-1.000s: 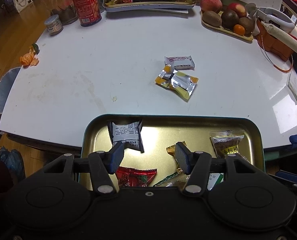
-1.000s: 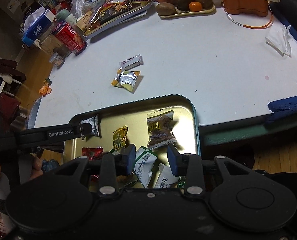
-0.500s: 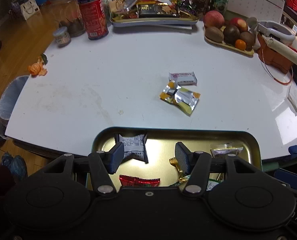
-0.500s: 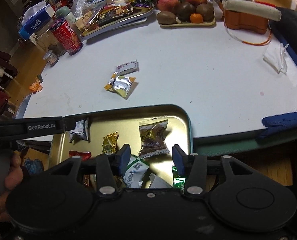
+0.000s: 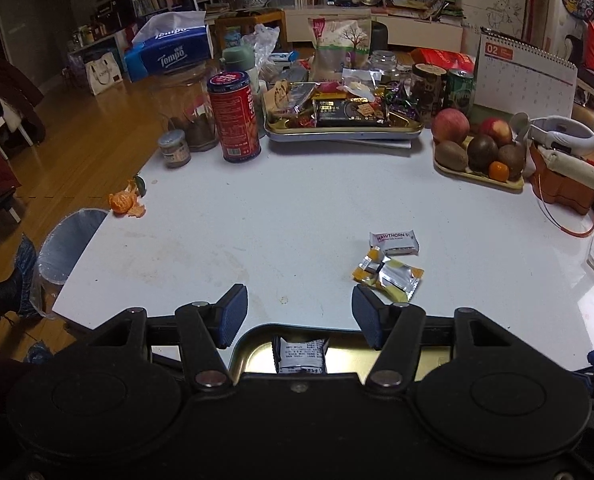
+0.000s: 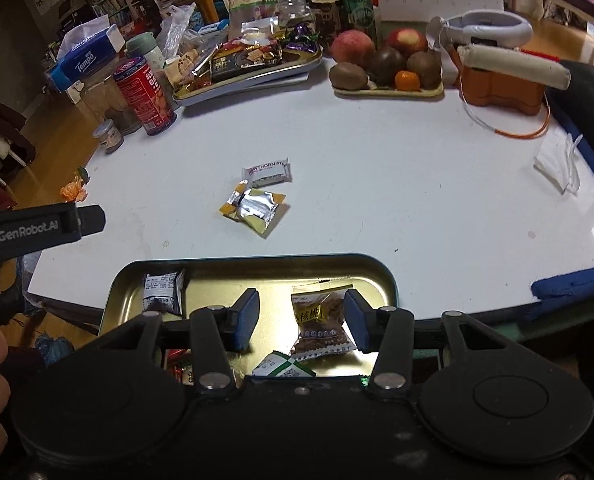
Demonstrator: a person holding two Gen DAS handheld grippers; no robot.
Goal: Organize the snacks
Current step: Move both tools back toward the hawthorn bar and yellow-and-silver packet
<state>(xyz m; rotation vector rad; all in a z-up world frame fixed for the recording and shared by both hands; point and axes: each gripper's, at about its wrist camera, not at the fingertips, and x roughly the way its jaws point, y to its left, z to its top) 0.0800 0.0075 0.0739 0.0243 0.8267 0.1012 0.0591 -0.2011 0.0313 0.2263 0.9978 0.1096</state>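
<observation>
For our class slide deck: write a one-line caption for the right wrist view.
Open right gripper above a gold tray of snacks; two wrapped snacks wait on the white table.

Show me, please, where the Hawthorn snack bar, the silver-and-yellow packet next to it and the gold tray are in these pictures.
Hawthorn snack bar (image 6: 267,172): right wrist view, middle of its white wrapper.
Silver-and-yellow packet (image 6: 257,210): right wrist view, centre of the silver foil.
Gold tray (image 6: 253,258): right wrist view, far rim.

Right claw (image 6: 300,324) hides the tray's (image 6: 391,280) near snacks.
</observation>
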